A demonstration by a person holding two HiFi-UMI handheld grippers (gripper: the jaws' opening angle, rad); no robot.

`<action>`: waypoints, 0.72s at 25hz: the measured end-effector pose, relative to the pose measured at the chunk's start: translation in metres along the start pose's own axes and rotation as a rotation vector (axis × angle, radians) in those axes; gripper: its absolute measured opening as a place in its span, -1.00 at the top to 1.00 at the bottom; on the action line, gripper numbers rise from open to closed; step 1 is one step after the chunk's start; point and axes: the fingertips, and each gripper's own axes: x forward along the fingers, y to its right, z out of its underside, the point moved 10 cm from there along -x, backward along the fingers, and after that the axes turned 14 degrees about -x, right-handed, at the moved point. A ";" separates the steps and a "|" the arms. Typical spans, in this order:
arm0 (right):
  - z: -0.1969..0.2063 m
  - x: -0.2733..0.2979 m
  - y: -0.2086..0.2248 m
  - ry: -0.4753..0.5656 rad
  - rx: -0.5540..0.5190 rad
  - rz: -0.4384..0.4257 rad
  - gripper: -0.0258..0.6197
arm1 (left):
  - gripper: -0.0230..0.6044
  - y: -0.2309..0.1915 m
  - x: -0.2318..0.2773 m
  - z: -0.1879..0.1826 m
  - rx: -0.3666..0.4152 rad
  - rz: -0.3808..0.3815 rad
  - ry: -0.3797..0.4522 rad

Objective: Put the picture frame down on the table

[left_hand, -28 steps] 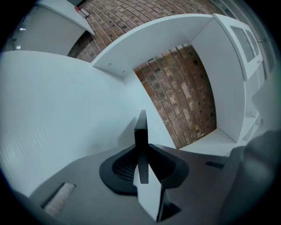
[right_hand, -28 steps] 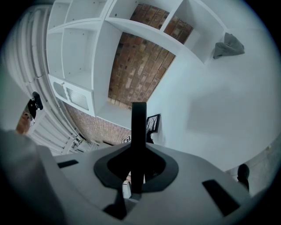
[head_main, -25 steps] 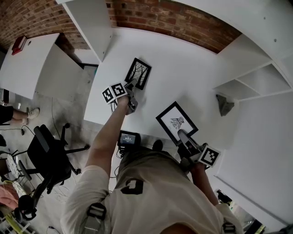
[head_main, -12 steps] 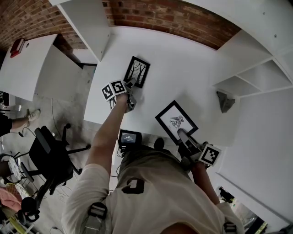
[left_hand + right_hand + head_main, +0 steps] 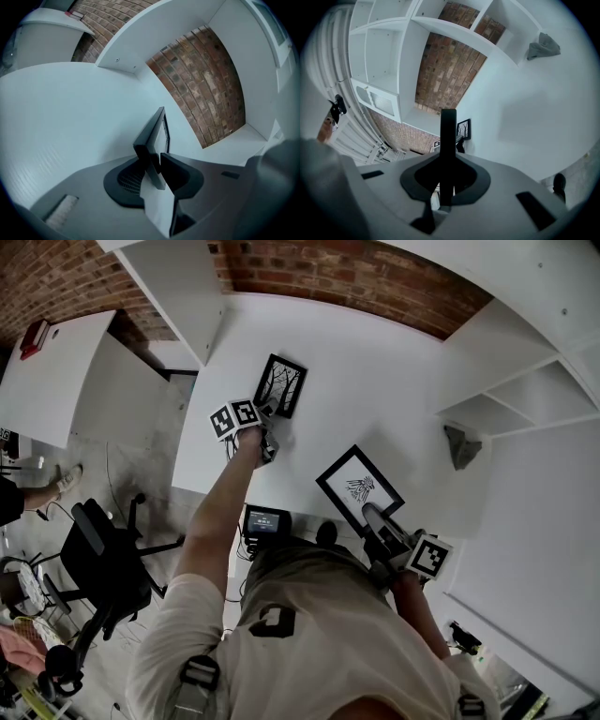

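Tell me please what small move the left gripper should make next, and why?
Probably open the left gripper a little wider, then draw it back. Its jaws have just been opening, the tree picture frame sits between them, and it appears to lie on the table.

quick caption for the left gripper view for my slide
Left gripper, jaws just opening, with a black frame corner between them; white table and brick wall behind.

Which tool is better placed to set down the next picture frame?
Right. The right tool is shut on the sketch frame over the table; the left tool has just been opening around the tree frame, already down.
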 end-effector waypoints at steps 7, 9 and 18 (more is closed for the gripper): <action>0.001 0.000 -0.001 0.000 -0.005 0.002 0.84 | 0.54 0.002 0.002 -0.003 0.039 -0.052 -0.026; 0.000 0.000 -0.001 0.000 0.000 0.003 0.84 | 0.53 0.003 0.002 -0.004 0.043 -0.059 -0.027; -0.001 -0.002 0.002 0.005 -0.001 0.002 0.84 | 0.46 0.006 0.004 -0.005 0.099 -0.092 -0.022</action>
